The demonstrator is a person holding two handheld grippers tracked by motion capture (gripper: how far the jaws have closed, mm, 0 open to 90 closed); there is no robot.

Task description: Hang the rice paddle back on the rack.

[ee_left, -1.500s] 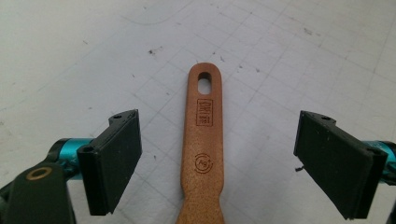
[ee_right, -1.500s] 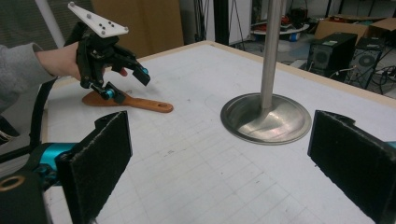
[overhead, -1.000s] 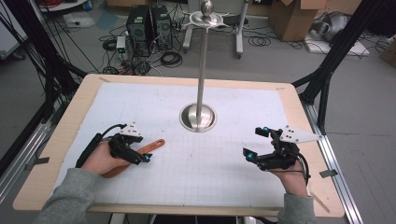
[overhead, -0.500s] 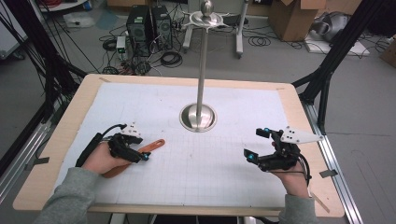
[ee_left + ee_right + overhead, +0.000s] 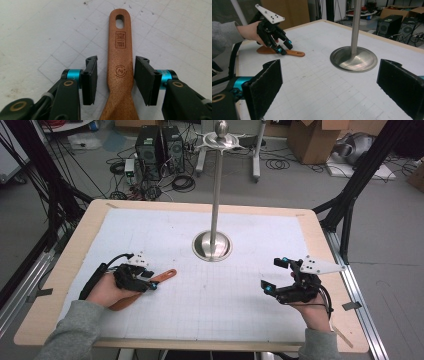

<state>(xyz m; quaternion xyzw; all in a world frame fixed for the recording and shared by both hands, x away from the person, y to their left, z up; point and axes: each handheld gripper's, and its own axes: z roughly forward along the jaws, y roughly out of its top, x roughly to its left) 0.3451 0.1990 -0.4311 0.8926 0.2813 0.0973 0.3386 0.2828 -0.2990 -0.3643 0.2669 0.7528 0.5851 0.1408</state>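
Wooden spatula [image 5: 120, 72] lies flat on the tabletop [image 5: 210, 300] at front left, blade toward the person, handle with the hang hole pointing away toward the metal stand [image 5: 212, 245]. In the left claw view its long axis runs straight up the frame, in line with the claw, so no wrist turn looks needed.

Left claw [image 5: 117, 78] straddles the handle just above where it widens into the blade. Its jaws have just been closing with the handle between them. Both pads [image 5: 90, 80] are close to the wood, with a thin gap visible on each side, so not pinching yet. Handle sits roughly centred, slightly nearer the right pad. My read: the grasp is nearly made, and a little more closing should seat both pads.

From the high view, the left claw [image 5: 145, 282] sits over the spatula [image 5: 162, 276], hand resting on the tabletop. The left hand is clearly the nearer one.

Right claw [image 5: 277, 275] is well apart at front right, spread wide and holding nothing. Its own view looks across the tabletop past the stand base [image 5: 353, 59] to the left claw [image 5: 283, 47] on the spatula [image 5: 294, 53].

Risk: uneven pad contact could nudge the handle sideways.
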